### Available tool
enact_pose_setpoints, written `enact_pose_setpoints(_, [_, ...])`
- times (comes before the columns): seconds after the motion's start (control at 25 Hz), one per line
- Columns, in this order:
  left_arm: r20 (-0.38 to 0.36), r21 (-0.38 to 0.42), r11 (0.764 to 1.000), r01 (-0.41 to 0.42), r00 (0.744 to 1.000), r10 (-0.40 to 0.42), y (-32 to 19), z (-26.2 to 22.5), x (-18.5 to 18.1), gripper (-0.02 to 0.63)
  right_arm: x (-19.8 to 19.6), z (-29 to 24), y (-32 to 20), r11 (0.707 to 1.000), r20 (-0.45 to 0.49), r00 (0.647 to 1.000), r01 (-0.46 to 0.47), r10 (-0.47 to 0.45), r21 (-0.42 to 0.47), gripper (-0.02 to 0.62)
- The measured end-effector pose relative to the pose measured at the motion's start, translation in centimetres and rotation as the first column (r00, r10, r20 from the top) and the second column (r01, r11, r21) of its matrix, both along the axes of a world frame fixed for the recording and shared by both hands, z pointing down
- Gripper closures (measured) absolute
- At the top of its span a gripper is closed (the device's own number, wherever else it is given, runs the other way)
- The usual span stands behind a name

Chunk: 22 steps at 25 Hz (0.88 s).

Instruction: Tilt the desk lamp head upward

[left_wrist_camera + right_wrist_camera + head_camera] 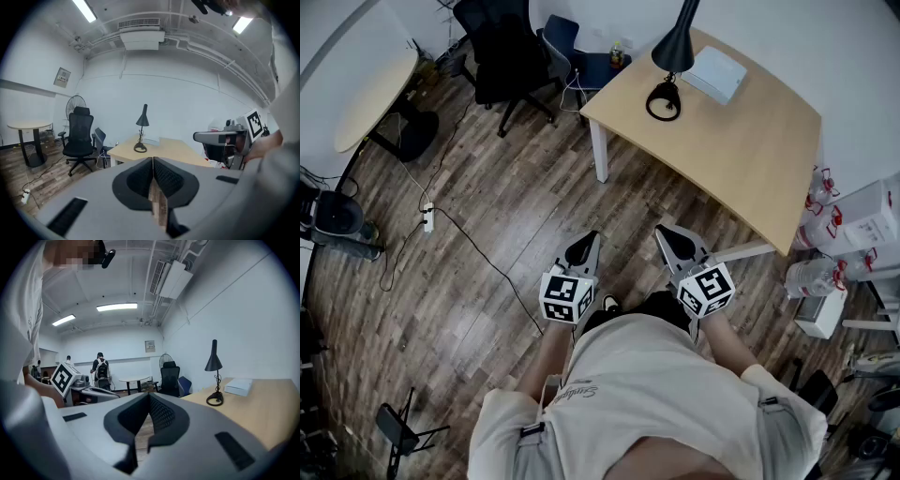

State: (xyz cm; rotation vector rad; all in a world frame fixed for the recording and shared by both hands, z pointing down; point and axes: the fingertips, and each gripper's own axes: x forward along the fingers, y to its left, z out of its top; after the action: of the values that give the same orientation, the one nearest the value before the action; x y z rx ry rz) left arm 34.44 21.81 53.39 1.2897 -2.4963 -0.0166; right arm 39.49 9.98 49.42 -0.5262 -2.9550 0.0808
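Head cam: high up, pointing steeply down at the floor point(487, 234). Left tongs point(584, 246) and right tongs point(673, 242) near frame centre, table point(741, 141) well off at top. Both tongs cams: low, roughly level, looking along their own jaws toward that table from a distance. All three share table, lamp point(673, 42) and black office chair point(506, 56). Each tongs cam catches the other tongs at its frame edge.

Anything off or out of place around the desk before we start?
Nothing damaged or spilled. The lamp stands upright on the desk, head down. Only oddity: a power strip and its cable lie loose across the floor.
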Motion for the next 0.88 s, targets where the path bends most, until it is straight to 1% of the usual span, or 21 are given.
enact_pose_setpoints(0.12, [-0.001,0.005,1.0,-0.005,1.0,0.005,0.3,0.4,-0.4,0.591,-0.7,-0.1,0.1,1.0,0.011,1.0,-0.012,0.012,0.002,0.6])
enact_pose_setpoints(0.24, [-0.009,0.001,1.0,0.005,1.0,-0.005,0.9,1.0,-0.5,0.591,-1.0,0.3,-0.6,0.997,0.007,0.997,-0.075,0.075,-0.004,0.6])
enact_pose_setpoints(0.32, [-0.022,0.005,1.0,0.016,1.0,-0.015,1.2,1.4,-0.7,0.591,-1.0,0.6,-1.0,0.995,-0.007,0.995,-0.095,0.095,-0.009,0.6])
enact_pose_setpoints(0.48, [-0.034,0.014,0.999,0.031,0.999,-0.031,1.2,1.6,-1.0,0.591,-1.1,1.7,-1.6,0.996,-0.042,0.995,-0.093,0.093,-0.003,0.6])
enact_pose_setpoints(0.6, [-0.054,0.008,0.999,0.053,0.997,-0.053,1.9,2.3,-1.5,0.591,-2.0,2.8,-1.1,0.997,-0.076,0.994,-0.073,0.073,-0.007,0.6])
enact_pose_setpoints(0.76, [-0.078,-0.017,0.996,0.089,0.993,-0.09,2.8,3.3,-3.2,0.591,-4.3,3.6,-0.6,0.999,-0.076,0.996,-0.049,0.048,-0.01,0.6])
enact_pose_setpoints(0.88, [-0.091,-0.032,0.994,0.109,0.99,-0.111,2.8,3.5,-4.9,0.591,-6.5,4.4,-0.9,0.999,-0.092,0.995,-0.04,0.037,-0.032,0.6])
